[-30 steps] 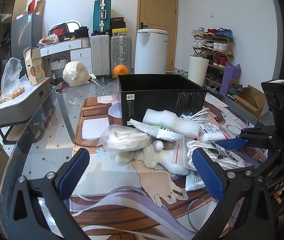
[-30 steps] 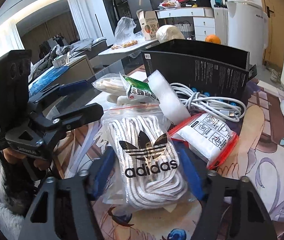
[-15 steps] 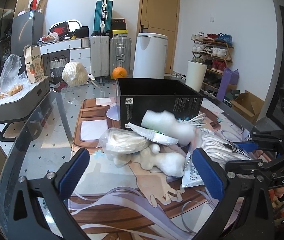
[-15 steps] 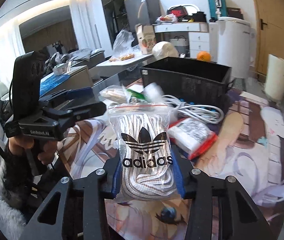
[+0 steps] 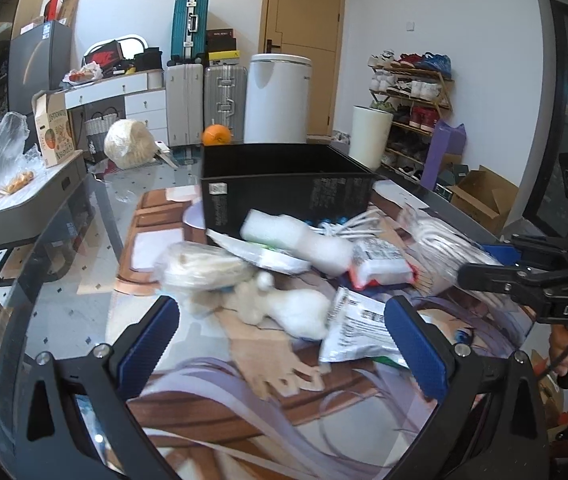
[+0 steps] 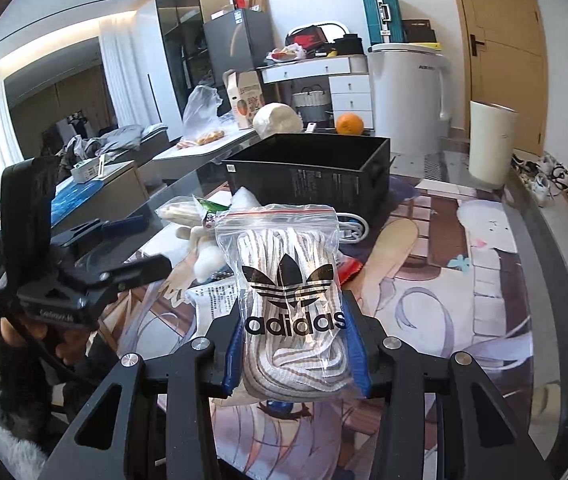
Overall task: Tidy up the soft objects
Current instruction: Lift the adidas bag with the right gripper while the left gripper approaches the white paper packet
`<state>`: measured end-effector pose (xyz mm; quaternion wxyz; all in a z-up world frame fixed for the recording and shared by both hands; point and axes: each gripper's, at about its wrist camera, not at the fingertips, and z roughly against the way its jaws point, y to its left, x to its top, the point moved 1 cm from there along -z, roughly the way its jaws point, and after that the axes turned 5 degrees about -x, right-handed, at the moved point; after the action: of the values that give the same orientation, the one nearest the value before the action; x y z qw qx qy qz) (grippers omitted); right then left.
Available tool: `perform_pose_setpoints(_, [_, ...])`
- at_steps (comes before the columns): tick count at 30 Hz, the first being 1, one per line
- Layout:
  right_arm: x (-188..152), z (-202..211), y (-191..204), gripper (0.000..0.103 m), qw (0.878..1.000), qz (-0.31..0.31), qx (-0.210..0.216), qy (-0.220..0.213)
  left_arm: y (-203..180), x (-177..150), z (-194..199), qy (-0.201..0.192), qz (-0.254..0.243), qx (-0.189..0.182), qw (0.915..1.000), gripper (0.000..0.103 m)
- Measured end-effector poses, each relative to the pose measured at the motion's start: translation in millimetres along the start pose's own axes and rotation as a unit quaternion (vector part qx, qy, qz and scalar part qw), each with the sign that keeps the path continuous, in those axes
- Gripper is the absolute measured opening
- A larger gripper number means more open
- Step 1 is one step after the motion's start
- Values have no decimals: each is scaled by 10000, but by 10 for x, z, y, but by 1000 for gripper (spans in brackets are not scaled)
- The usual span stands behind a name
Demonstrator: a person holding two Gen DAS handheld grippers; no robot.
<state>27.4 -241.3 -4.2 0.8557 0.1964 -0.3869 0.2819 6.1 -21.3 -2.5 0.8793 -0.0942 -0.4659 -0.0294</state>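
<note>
Gripping zip bag of laces (image 6: 289,300) in right gripper (image 6: 295,354) | left gripper (image 5: 287,344) wide, holding nothing

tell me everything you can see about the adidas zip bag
The adidas zip bag is a clear plastic pouch with a red zip strip along its top and a black trefoil logo and name printed on the front. It is stuffed with coiled white cord with brownish stripes, probably laces. It stands roughly upright, clamped at its lower sides between the blue pads of the right gripper, lifted off the table's printed mat, in front of the black box.
</note>
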Motion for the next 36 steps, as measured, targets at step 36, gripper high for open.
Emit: perform_pose_setpoints(36, [-19, 265, 8, 43, 9991, 43, -344, -237, -334, -231, -128, 652, 69, 569, 9962, 103])
